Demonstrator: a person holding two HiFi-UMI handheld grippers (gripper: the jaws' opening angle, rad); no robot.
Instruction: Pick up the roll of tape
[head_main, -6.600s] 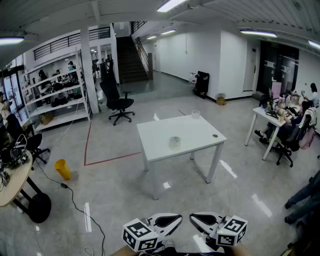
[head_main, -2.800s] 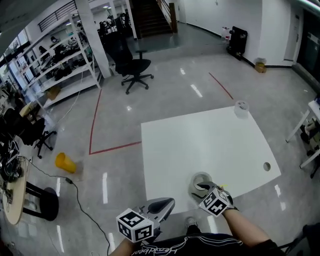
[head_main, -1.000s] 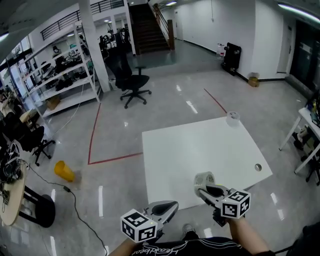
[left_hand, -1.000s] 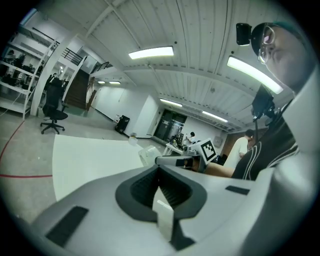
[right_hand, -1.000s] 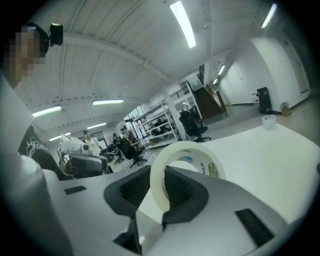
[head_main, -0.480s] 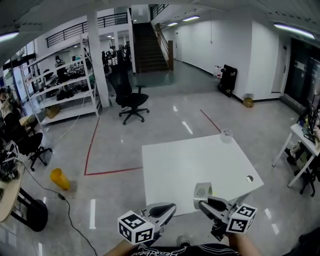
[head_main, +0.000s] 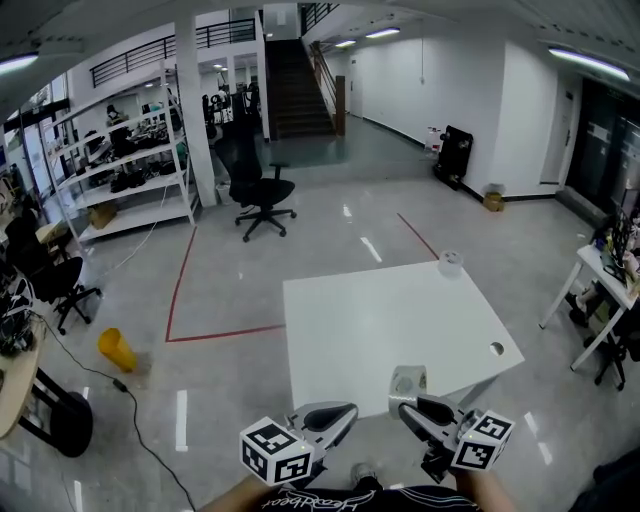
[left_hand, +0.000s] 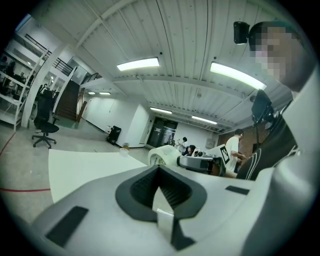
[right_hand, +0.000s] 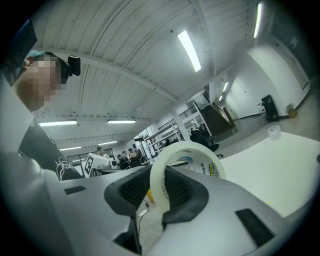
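Observation:
The roll of tape (head_main: 407, 382), whitish with a printed core, stands on edge between the jaws of my right gripper (head_main: 408, 403), which is shut on it and holds it in the air over the near edge of the white table (head_main: 400, 310). The right gripper view shows the tape (right_hand: 187, 160) with its rim clamped by the dark pads of that gripper (right_hand: 165, 187). My left gripper (head_main: 348, 410) hangs beside it at the left, apart from the tape. Its jaws meet with nothing between them (left_hand: 160, 187), and the tape (left_hand: 162, 155) shows beyond them.
A second small roll (head_main: 450, 262) sits at the table's far right corner, and a cable hole (head_main: 497, 348) lies near the right edge. Beyond are a black office chair (head_main: 255, 190), shelves (head_main: 120, 170), a yellow bin (head_main: 117, 349) and a desk (head_main: 600, 280) at the right.
My right gripper has lifted the tape off the table and drawn it back toward me. The left gripper has risen a little. The head view has tilted up.

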